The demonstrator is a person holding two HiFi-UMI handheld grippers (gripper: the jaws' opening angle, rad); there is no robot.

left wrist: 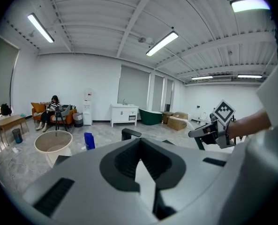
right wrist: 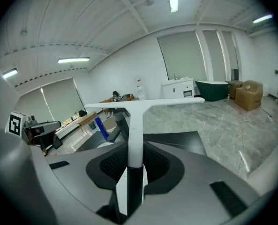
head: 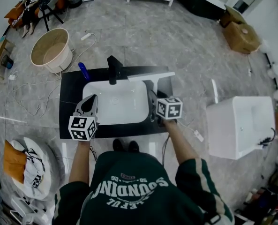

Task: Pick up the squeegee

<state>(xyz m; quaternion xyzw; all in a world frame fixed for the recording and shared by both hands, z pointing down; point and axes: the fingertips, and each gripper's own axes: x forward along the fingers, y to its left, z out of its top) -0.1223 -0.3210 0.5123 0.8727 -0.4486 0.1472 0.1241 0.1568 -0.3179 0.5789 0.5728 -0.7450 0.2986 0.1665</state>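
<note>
Black counter with inset white sink; faucet and blue bottle at its back edge. Marble floor carries round tub, white box, cardboard boxes.

Your right gripper has its jaws closed on the squeegee, the pads pressing either side of the stem where the white part meets the black handle, and the white crossbar stands level beyond the jaws like the top of a T. Behind it lies the black countertop, with a blue bottle and a black faucet left of the stem, and further left your left gripper. Across the grey floor stand a white vanity cabinet, a dark green bathtub and cardboard boxes.
</note>
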